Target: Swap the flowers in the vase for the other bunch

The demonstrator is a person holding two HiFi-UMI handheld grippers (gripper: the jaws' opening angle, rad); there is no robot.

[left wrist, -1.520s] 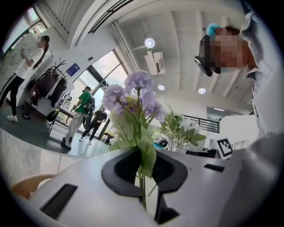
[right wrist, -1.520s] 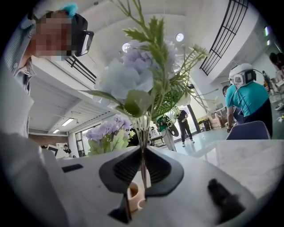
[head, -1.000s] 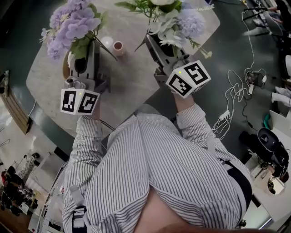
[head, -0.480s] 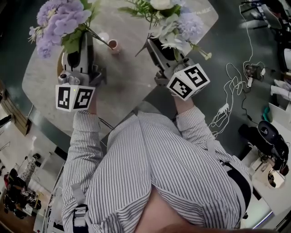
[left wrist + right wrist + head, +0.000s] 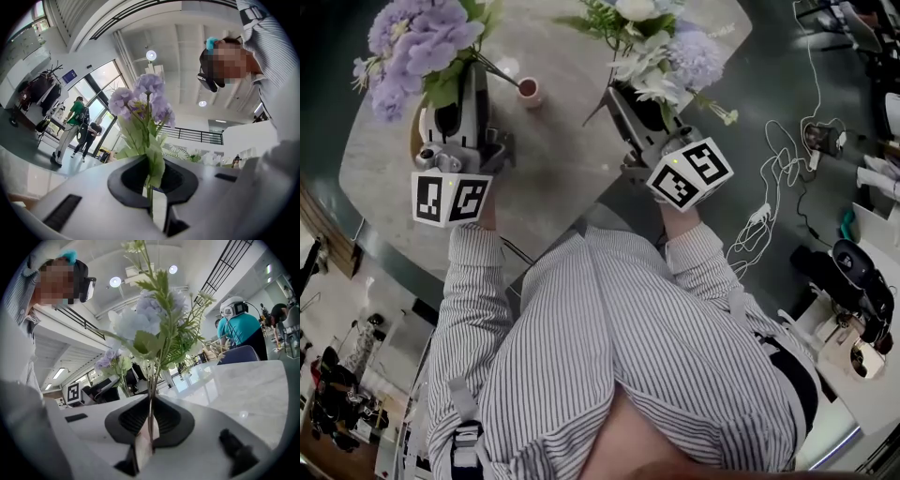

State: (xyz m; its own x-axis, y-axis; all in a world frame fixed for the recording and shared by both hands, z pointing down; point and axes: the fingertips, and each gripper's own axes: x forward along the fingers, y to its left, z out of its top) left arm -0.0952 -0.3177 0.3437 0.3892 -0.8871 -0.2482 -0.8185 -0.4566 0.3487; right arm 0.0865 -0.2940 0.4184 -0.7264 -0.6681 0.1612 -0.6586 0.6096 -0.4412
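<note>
Over the worktop (image 5: 562, 169), purple flowers (image 5: 417, 47) are clamped in the left tongs (image 5: 472, 77), pale flowers (image 5: 666, 52) in the right tongs (image 5: 616, 94). The swap seems midway, and the new stems must next be lowered into the vase (image 5: 528, 91).

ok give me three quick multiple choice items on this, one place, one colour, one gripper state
1. The vase stands: A on the table between the left gripper and right gripper; B on the floor; C on a chair.
2. The left bunch is: A red; B purple; C yellow.
3. The right gripper is: A open, empty; B shut on the right bunch; C out of view.
Answers: 1 A, the head view shows it there. 2 B, its blooms are purple. 3 B, its jaws pinch that bunch.
</note>
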